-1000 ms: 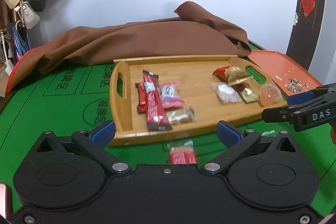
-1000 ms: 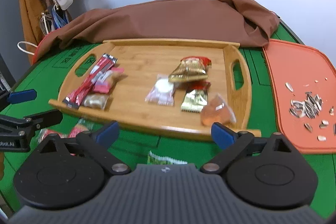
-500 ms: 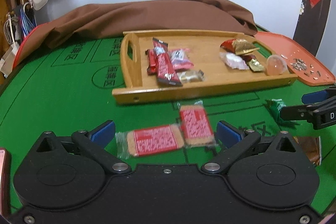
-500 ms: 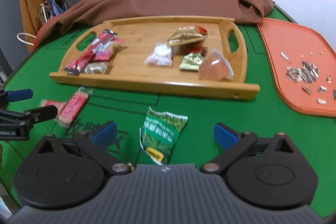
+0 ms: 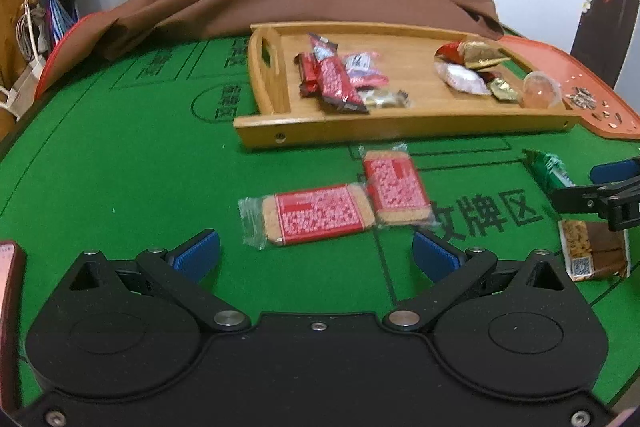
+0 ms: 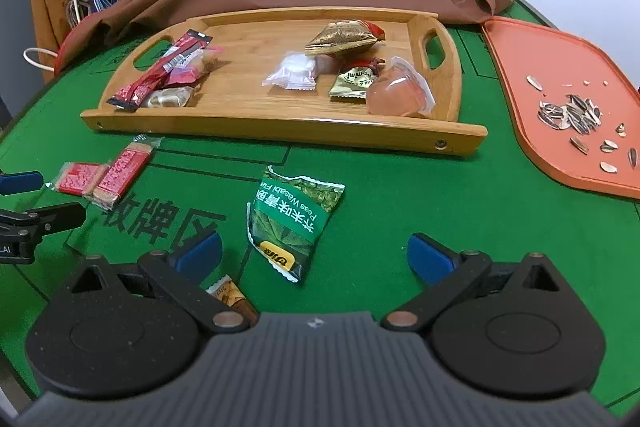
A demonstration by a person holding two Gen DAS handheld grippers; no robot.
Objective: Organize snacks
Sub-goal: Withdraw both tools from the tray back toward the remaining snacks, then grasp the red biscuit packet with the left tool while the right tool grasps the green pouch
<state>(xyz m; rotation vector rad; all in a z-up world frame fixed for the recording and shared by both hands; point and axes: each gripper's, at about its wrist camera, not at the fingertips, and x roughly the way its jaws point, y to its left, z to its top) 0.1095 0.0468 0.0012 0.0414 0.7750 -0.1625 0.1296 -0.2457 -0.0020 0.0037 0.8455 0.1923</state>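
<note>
The left gripper [image 5: 316,251] is hanging wide open, two red cracker packets [image 5: 320,213] lying just ahead of it. The right gripper [image 6: 314,253] is gaping wide too, a green pea snack bag [image 6: 294,223] sitting between its blue fingertips [image 6: 428,257], the wooden tray [image 6: 280,125] waiting beyond.

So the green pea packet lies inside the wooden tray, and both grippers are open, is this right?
Not quite. The green pea packet lies on the green table, in front of the wooden tray, not inside it; the right wrist view shows this clearly. The rest holds: the left gripper and the right gripper are both open.
</note>
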